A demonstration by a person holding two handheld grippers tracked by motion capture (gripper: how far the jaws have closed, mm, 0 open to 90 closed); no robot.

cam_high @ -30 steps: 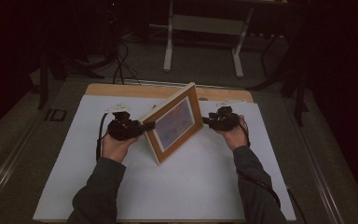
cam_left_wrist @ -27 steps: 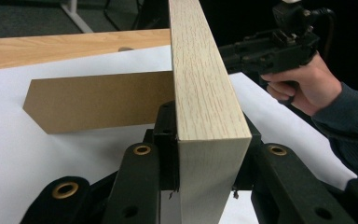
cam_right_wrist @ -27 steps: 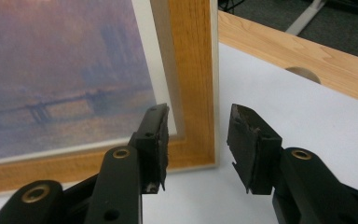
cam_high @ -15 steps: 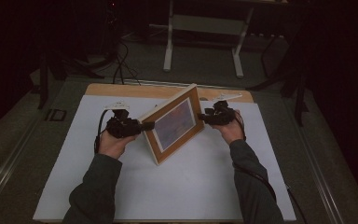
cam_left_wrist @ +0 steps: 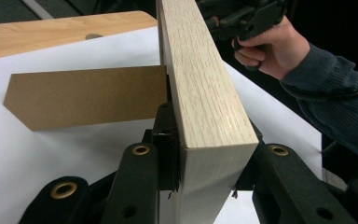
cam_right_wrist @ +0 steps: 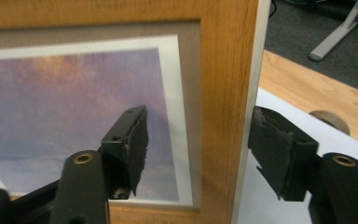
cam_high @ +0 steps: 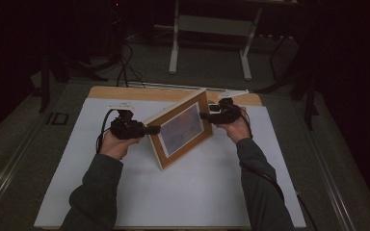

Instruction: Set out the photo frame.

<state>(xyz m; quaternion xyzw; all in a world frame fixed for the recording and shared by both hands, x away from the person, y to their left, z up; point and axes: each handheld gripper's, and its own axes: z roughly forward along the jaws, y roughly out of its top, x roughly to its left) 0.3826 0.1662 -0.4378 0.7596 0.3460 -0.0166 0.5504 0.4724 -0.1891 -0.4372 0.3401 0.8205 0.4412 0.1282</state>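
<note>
Frame (cam_high: pixel 180 130) edge hides left jaws' pads.

Your left tool (cam_high: pixel 150 129) and right tool (cam_high: pixel 205 115) flank the standing picture frame (cam_high: pixel 182 129), which blocks the gap between them; bare white bench (cam_high: pixel 188 192) lies open on your side.

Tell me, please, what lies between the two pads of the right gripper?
The wooden side rail of the picture frame stands between the right gripper pads, which have just been opening; gaps show on both sides in the right gripper view.
</note>
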